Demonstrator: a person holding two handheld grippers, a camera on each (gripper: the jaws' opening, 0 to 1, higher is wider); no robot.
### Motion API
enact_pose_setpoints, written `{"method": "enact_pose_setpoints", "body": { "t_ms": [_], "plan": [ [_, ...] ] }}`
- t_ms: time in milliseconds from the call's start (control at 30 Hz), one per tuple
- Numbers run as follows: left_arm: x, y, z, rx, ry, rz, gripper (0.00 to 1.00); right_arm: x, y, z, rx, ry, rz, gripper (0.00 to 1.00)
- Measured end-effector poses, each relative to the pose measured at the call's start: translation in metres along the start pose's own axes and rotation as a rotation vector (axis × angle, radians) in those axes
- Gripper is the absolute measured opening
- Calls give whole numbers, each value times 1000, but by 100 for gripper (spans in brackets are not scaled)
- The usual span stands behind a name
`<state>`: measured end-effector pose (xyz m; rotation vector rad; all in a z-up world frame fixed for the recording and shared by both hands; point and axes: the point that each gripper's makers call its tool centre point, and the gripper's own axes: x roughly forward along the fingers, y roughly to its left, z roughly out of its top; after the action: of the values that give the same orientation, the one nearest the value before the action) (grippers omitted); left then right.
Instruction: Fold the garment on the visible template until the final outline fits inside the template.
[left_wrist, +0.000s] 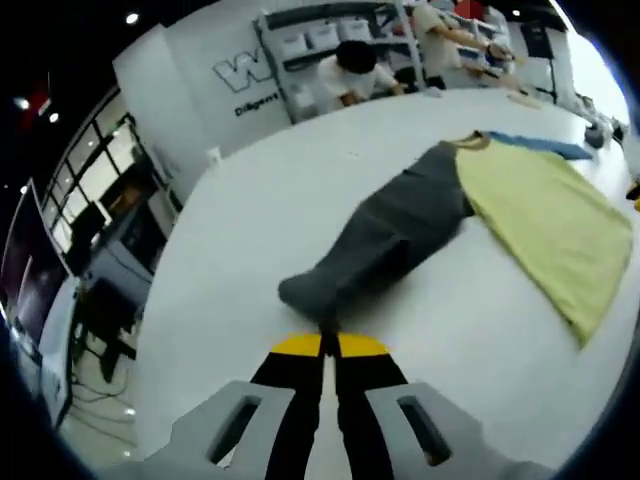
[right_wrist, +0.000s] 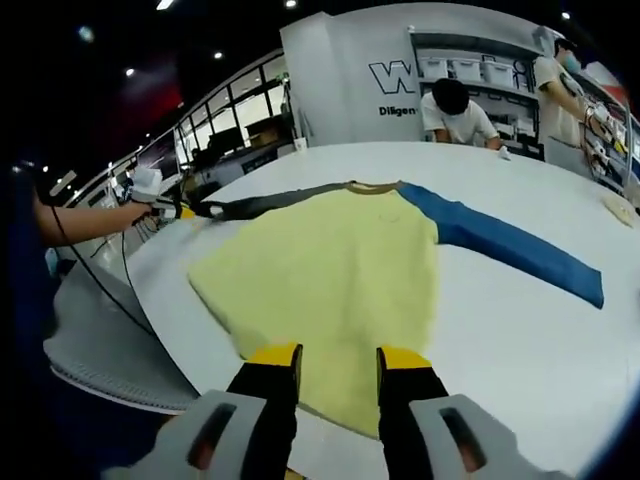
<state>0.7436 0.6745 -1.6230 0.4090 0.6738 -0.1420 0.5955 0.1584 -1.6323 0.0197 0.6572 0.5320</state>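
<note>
Left gripper is pinching the grey sleeve cuff; right gripper is hovering open over the yellow shirt hem.

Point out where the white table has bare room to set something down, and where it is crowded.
The white table lies bare beyond the blue long sleeve, and between that sleeve and the yellow shirt body. In the left gripper view it is also bare beside the grey long sleeve, whose cuff the left claw pinches. The middle is crowded by the spread shirt.
</note>
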Motion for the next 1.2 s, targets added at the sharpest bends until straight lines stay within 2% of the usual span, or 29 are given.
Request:
{"method": "enact_pose_setpoints", "body": {
  "t_ms": [100, 133, 233, 367, 433, 533, 633, 733, 833, 867, 900, 933, 1000, 1033, 1100, 1133, 1167, 1200],
  "plan": [
    [-7, 12, 6, 17, -11, 15, 3, 1, 2, 2, -16, -3, 17, 45],
    [-15, 21, 13, 38, -16, 37, 3, 2, 4, 2, -64, 6, 35, 49],
    [-21, 37, 17, 75, -23, 59, 2, 3, 8, 8, -127, 2, 68, 66],
    [-30, 49, 32, 170, -52, 100, 2, 4, 17, 17, -171, -14, 120, 93],
    [-34, 52, 38, 219, -60, 111, 2, 5, 17, 18, -177, -12, 131, 98],
    [-36, 56, 51, 338, -75, 134, 2, 6, 17, 16, -200, 8, 132, 99],
    [-34, 54, 54, 434, -71, 119, 2, 7, 19, 13, -201, 19, 137, 99],
    [-29, 43, 44, 427, -57, 81, 2, 8, 22, 8, -199, 31, 150, 98],
    [-22, 36, 23, 438, -27, 66, 2, 9, 24, 1, -194, 49, 158, 98],
    [-18, 30, 6, 434, 7, 39, 3, 9, 25, 0, -194, 54, 162, 98],
    [-20, 25, -5, 440, 22, 34, 3, 7, 29, -2, -193, 66, 172, 98],
    [-20, 24, -9, 444, 29, 30, 3, 7, 29, -3, -193, 67, 173, 98],
    [-19, 14, -29, 461, 64, 3, 3, 7, 29, -5, -190, 73, 180, 98],
    [-20, 6, -36, 464, 68, -19, 3, 6, 30, -6, -186, 75, 183, 98],
    [-21, -16, -51, 456, 67, -107, 3, 6, 30, -8, -176, 79, 186, 98],
    [-22, -21, -53, 455, 64, -123, 3, 6, 30, -8, -174, 80, 187, 98],
    [-23, -37, -59, 450, 42, -196, 3, 6, 31, -9, -170, 82, 188, 98],
    [-24, -41, -60, 448, 37, -213, 3, 5, 31, -9, -169, 83, 189, 98]
  ]
}}
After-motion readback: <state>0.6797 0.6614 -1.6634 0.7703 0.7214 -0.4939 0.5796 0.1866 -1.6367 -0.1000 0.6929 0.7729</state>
